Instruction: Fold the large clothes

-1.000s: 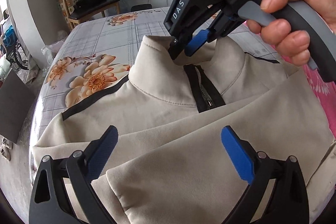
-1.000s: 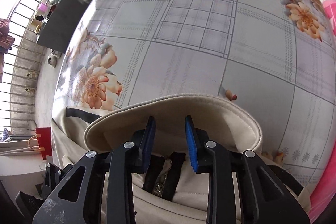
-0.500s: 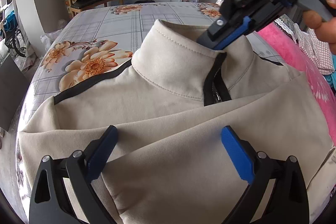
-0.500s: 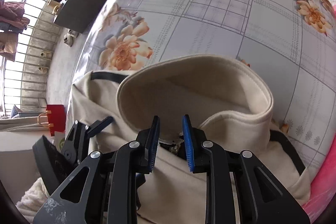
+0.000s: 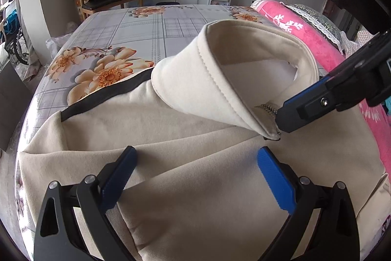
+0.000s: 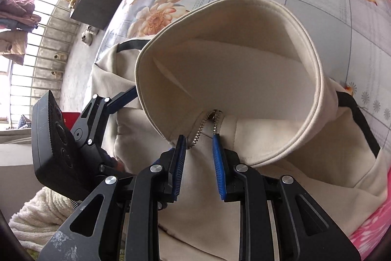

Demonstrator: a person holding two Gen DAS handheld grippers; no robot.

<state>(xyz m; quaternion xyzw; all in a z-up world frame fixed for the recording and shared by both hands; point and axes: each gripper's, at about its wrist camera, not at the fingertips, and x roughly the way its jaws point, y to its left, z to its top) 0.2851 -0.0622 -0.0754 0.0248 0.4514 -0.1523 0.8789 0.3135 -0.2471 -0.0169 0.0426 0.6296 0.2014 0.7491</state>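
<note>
Jacket (image 5: 195, 175), beige, on bed (image 5: 146, 23): collar fold underway. Right gripper (image 6: 199, 158) slightly parted at collar (image 6: 220, 80); left gripper (image 5: 195, 177) wide apart, empty. Next: flatten collar.

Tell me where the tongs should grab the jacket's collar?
Probably the collar's stitched top rim, away from the zipper. It stands up as an open ring, so one finger can slip inside and one outside, coming down from above. The left tongs hang open over the jacket and look nearest.
</note>
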